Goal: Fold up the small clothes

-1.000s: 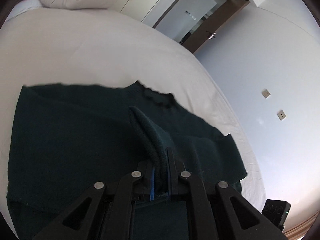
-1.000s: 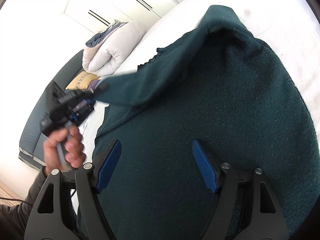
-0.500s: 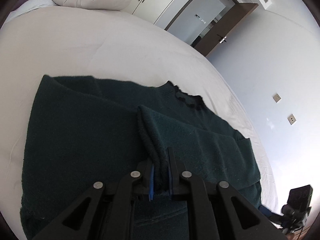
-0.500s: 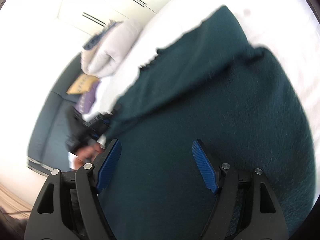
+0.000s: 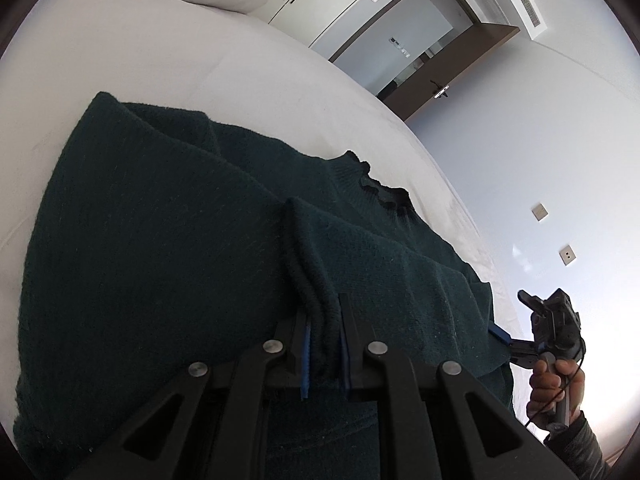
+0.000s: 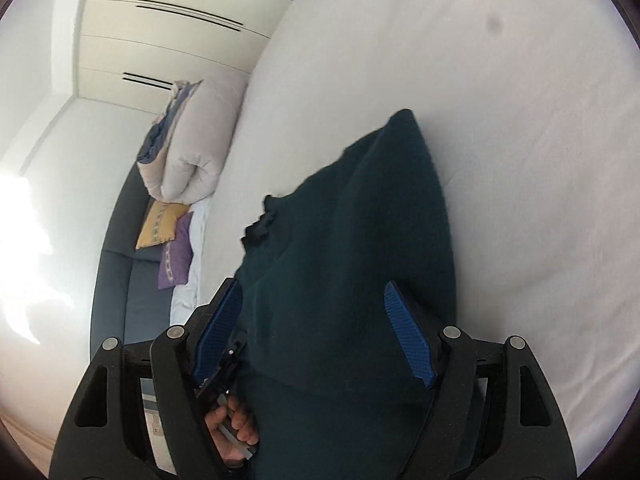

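The dark green sweater lay across the white bed mid-frame, its sleeve cuff clenched in my left gripper to lay it over the body, my right gripper spread empty above the cloth.

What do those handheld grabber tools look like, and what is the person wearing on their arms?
Each tool is matte black plastic. The left gripper and right gripper both have two angular fingers with triangular cut-outs, round silver rivets at the joints, and ribbed blue pads lining the inner faces. Seen from the left wrist, the right tool has a boxy black body on a handle, with a thin dark cable. The person wears a dark grey sleeve.
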`<state>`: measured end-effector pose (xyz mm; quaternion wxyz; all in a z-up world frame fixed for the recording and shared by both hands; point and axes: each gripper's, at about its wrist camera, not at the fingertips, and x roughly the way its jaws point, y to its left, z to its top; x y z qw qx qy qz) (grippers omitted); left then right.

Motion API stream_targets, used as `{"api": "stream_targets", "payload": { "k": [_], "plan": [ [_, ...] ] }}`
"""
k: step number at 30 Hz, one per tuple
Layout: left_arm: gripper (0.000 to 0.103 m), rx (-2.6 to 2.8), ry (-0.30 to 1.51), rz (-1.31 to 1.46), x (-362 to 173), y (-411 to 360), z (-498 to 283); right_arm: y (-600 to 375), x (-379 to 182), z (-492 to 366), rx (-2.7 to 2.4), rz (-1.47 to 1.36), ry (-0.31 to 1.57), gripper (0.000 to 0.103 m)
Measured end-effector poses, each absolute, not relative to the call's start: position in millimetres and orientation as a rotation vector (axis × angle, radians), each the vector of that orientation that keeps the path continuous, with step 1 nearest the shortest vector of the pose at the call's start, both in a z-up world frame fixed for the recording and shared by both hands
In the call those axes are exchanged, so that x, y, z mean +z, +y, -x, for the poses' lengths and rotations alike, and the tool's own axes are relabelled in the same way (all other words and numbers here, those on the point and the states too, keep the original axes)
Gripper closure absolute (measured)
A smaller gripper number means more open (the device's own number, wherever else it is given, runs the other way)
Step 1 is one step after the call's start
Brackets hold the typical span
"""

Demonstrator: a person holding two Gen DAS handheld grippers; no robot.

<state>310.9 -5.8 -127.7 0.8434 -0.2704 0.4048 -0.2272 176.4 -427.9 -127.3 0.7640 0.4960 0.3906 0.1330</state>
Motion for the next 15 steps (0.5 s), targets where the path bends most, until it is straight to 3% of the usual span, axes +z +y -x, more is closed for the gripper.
{"api": "stream_targets", "payload": {
  "k": [9,15],
  "plan": [
    [0.089,-0.487,0.84,0.572,-131.5,-3.5,-308.8,-463.4,-130.4,-234.6,0.233,-1.074,0.849,0.031],
    [0.089,-0.485,0.841,0.571,-130.3,-2.0,-305.9,-459.4,-126.6,-200.7,0.296,-1.065,0.854,0.03]
  ]
}}
